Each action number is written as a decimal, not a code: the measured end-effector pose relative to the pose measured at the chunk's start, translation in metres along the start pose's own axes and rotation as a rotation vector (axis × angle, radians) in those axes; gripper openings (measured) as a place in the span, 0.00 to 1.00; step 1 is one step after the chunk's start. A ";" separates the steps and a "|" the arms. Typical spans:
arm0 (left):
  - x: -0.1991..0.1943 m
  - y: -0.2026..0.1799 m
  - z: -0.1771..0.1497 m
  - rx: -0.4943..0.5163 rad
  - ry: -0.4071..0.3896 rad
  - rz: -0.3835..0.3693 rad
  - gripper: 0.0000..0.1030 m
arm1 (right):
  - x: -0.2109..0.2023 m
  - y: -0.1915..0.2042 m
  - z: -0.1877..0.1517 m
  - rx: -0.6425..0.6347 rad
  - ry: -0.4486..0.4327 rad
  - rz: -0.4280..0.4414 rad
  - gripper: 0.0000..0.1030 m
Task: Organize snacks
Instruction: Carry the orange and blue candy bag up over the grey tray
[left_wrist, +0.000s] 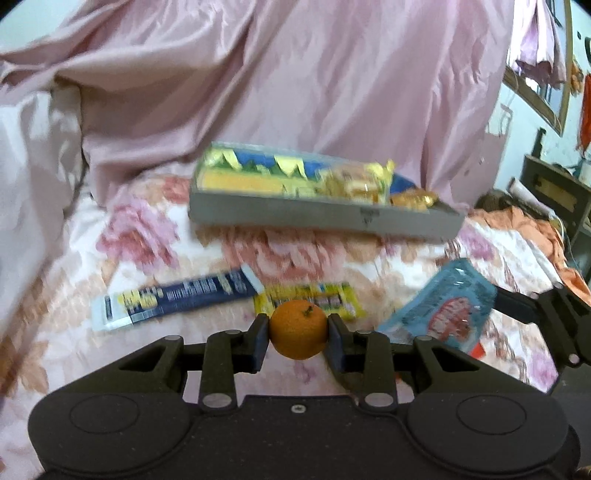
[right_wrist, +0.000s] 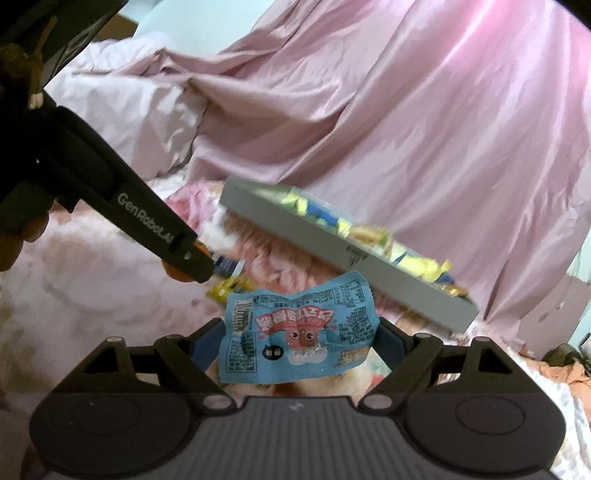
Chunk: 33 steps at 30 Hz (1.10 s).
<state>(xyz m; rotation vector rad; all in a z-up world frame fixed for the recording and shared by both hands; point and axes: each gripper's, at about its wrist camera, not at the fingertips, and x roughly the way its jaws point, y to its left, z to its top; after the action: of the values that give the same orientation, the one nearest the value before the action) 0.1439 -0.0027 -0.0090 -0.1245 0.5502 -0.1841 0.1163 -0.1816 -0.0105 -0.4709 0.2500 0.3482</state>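
— How's the left gripper (left_wrist: 298, 329) sitting?
— Low over the bed, fingers clamped on a small orange (left_wrist: 298, 328).
— And the right gripper (right_wrist: 297, 341)?
— Level beside it, pinching a blue snack packet (right_wrist: 297, 332). The gray tray (left_wrist: 321, 216) of snacks lies ahead of both.

The left gripper (left_wrist: 298, 329) is clamped on a small orange (left_wrist: 298, 328). The right gripper (right_wrist: 297, 341) pinches a blue snack packet (right_wrist: 297, 328), fingers partly closed.

A home bedroom: floral bedspread (left_wrist: 147, 236), rumpled pink sheet (left_wrist: 295, 81), hanging clothes (left_wrist: 539, 44).
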 end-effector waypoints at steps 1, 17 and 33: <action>0.000 -0.001 0.005 0.008 -0.009 0.009 0.35 | -0.001 -0.004 0.003 0.009 -0.014 -0.010 0.85; 0.055 -0.032 0.118 0.008 -0.163 0.082 0.35 | 0.046 -0.117 0.041 0.278 -0.181 -0.160 0.86; 0.149 -0.030 0.123 -0.067 -0.101 0.165 0.35 | 0.123 -0.166 0.004 0.475 -0.125 -0.145 0.87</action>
<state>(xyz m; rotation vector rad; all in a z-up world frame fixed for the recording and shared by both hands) 0.3294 -0.0544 0.0247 -0.1521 0.4633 0.0014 0.2919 -0.2855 0.0202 0.0014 0.1682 0.1661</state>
